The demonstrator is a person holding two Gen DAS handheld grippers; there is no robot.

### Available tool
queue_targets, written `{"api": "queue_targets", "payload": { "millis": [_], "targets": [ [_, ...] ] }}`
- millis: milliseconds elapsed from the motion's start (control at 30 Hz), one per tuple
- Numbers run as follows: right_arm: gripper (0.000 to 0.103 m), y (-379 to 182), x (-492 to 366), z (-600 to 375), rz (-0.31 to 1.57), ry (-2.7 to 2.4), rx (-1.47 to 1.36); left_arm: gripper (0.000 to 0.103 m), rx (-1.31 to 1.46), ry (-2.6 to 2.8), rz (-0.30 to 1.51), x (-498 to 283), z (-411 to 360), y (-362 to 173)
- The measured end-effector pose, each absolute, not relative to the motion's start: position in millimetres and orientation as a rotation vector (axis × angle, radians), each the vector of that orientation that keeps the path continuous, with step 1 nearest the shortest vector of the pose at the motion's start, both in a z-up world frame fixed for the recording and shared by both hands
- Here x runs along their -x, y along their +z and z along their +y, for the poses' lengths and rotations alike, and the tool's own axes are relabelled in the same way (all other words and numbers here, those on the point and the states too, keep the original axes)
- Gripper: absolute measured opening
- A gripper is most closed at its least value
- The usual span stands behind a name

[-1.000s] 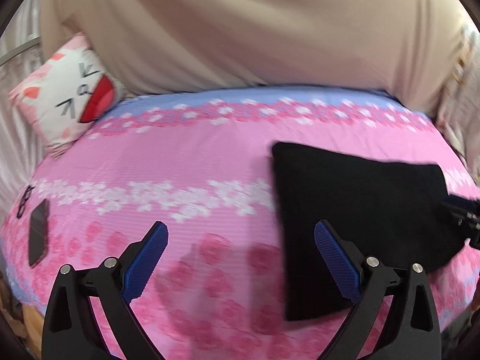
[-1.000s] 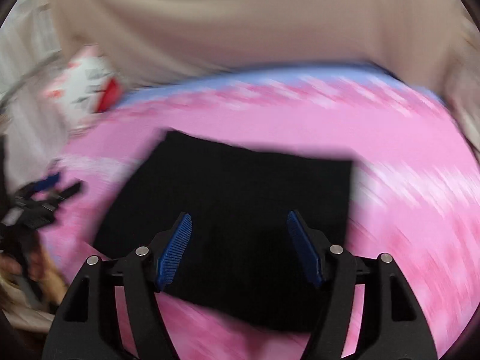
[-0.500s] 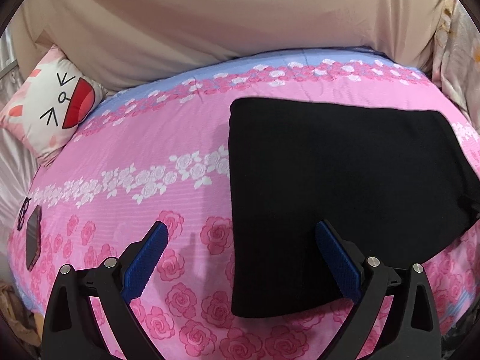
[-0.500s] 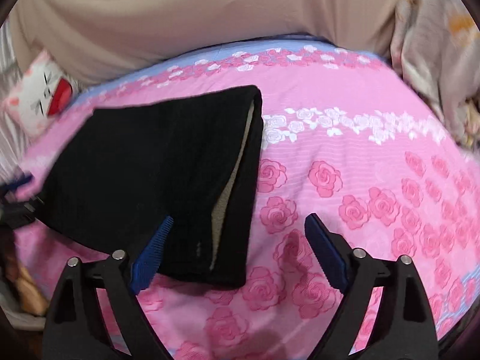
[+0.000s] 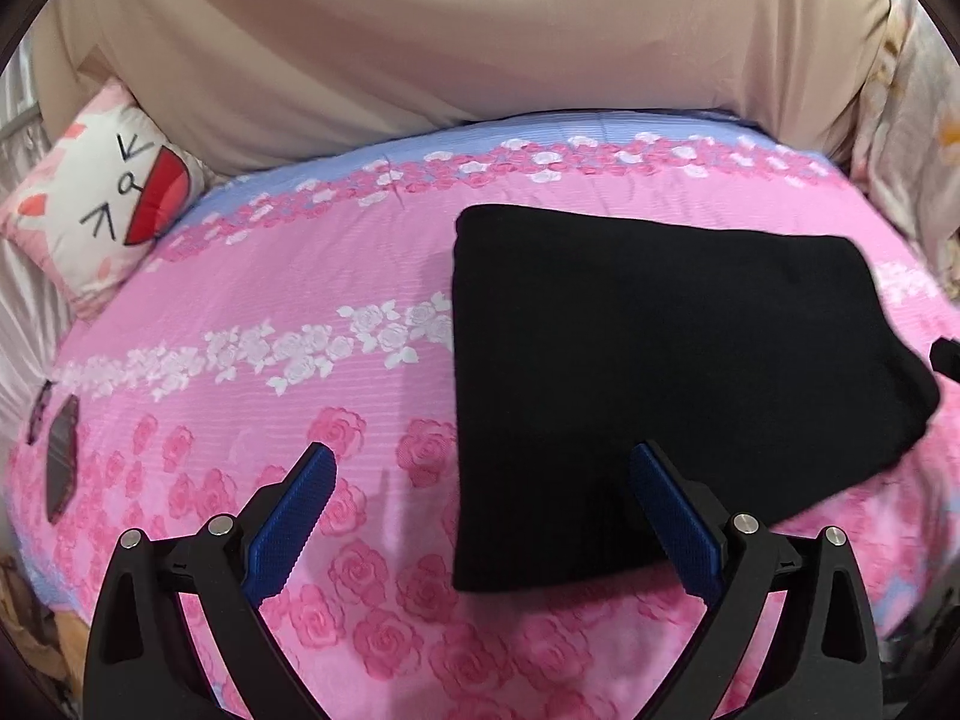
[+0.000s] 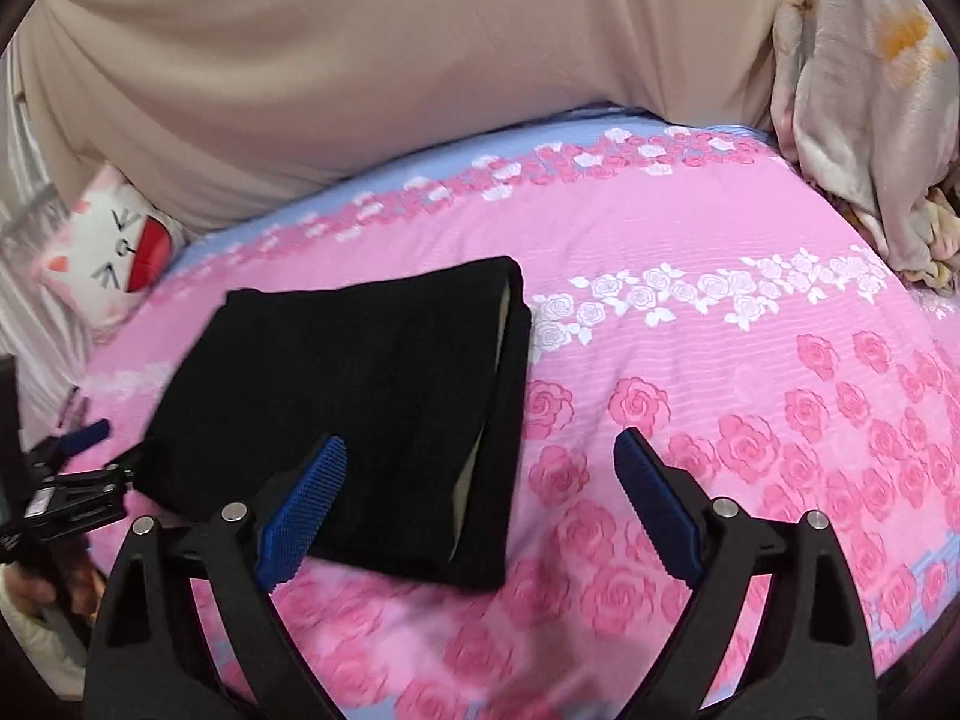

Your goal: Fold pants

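Folded pants lie flat on the pink rose-print bed, both grippers spread wide and holding nothing.

The left gripper hovers over the pants' left edge, its right finger above the cloth. The right gripper hovers over their right edge, its left finger above the black fabric, where pale lining shows.

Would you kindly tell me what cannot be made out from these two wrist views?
- Black pants: underside and inner layers hidden by the top fold; in the right wrist view only a pale lining peeks out.
- Right gripper in the left wrist view: cut off by the frame edge.
- Dark flat object on the pink bedsheet: too distorted at the rim to identify.
- Near sheet, right wrist view: blurred.
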State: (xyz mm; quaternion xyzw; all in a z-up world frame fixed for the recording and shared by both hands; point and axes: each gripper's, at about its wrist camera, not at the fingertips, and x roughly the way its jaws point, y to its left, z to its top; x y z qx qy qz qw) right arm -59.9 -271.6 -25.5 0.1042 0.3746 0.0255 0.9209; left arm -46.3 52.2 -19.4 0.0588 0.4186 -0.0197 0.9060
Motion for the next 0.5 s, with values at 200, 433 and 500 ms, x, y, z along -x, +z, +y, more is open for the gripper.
{"api": "queue_targets", "payload": {
  "millis": [200, 433, 500],
  "targets": [
    [0.094, -30, 83, -277, 0.823, 0.111, -0.323, 0.097, -0.001, -0.134, 0.922, 55, 68, -18],
    [0.094, -50, 94, -264, 0.911, 0.147, -0.331, 0.097, 0.099, -0.237, 1.028, 59, 81, -39],
    [0.095, -55, 97, -261, 0.929, 0.150, -0.330, 0.097, 0.125, -0.269, 1.046, 61, 84, -42]
  ]
}}
